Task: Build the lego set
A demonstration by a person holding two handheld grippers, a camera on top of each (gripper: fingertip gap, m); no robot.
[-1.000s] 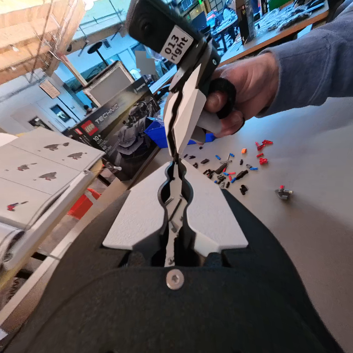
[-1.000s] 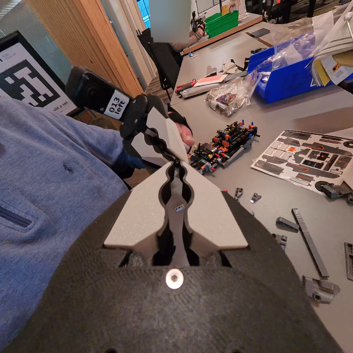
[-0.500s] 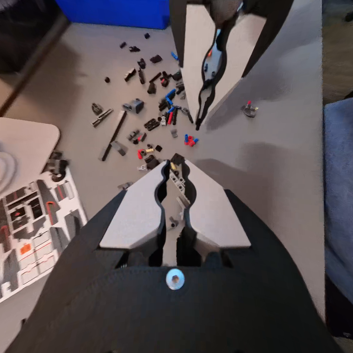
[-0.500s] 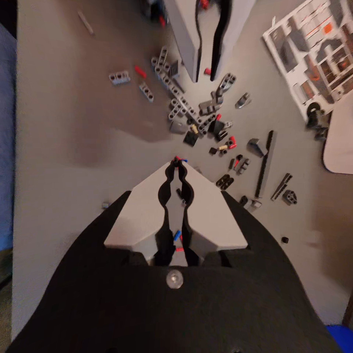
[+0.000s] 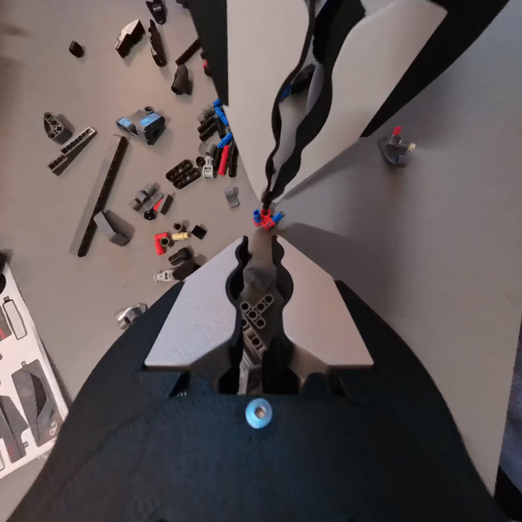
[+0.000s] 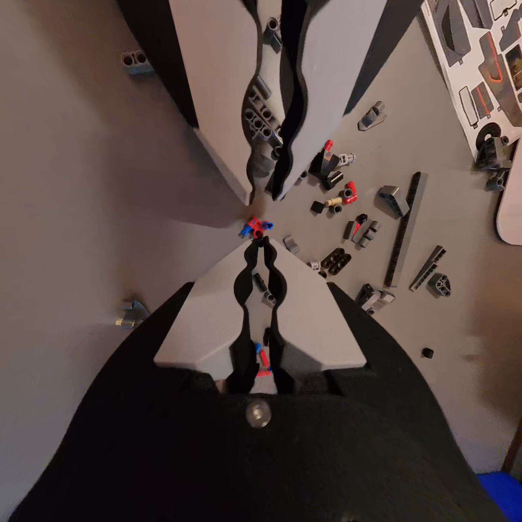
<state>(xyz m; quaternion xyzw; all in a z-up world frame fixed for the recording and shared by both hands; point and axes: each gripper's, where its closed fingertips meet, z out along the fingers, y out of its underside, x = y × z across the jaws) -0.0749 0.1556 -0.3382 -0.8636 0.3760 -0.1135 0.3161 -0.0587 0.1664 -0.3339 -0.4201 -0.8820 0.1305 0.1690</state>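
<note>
Grey tabletop carries it all: a sticker sheet point(image 5: 19, 375) at far left, then scattered loose pieces around a long black beam point(image 5: 101, 195). At centre the left gripper point(image 5: 260, 240) stands narrowly parted and empty above a red-and-blue pin cluster point(image 5: 265, 219) — probably the next pickup. Opposite, the right gripper point(image 6: 261, 241) is closed, pointing at it.

Workbench, grey table point(image 5: 423, 254), scattered lego parts point(image 5: 186, 175)

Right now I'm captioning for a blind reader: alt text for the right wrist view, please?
The right claw, nearly shut, points down at a small red and blue pin cluster on a grey table; the left claw reaches in opposite, slightly open. Loose lego pieces lie scattered to the right.
</note>
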